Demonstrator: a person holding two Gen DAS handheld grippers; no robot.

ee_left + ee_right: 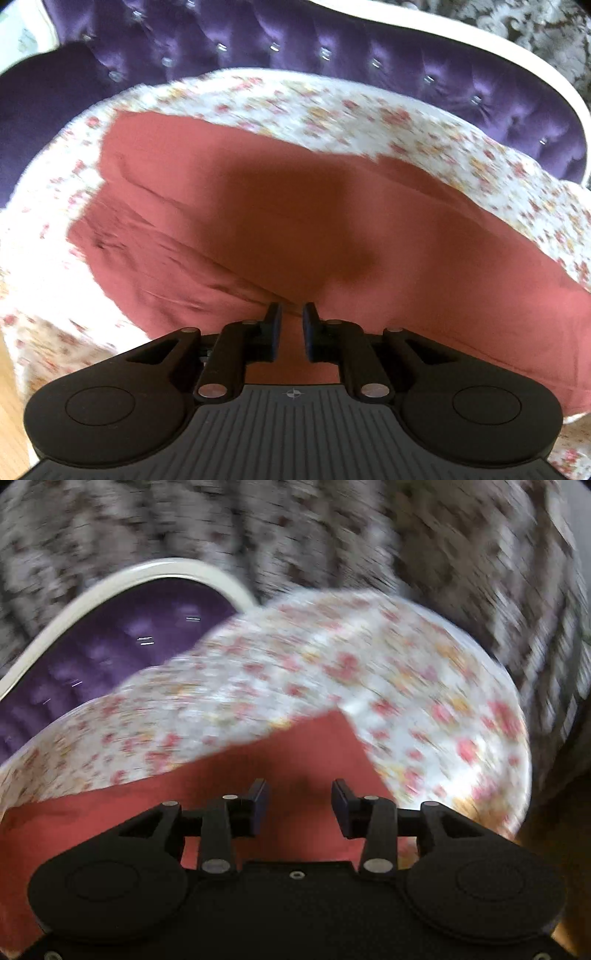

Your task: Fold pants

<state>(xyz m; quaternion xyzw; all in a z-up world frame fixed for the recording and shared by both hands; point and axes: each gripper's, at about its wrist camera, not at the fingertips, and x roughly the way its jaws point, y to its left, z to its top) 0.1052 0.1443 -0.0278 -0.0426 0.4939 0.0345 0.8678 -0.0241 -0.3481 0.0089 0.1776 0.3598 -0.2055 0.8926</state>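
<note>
Lying spread over a floral bedsheet [332, 107], with a tufted purple headboard [332, 48] behind, the rust-red pants [258, 206] fill most of the left wrist view; in the right wrist view one squared end of them [295, 753] reaches onto the sheet. The cloth looks thin, soft and light, judging by the shallow creases at the left side, so it should drape and slide rather than hold a shape, and a pinch should take a hem or edge through all layers, not the flat middle. The left gripper [291, 314] hangs over the near part of the pants, its jaws narrow with a small gap and nothing between them. The right gripper [299, 792] hangs wide apart over the red cloth, empty.
</note>
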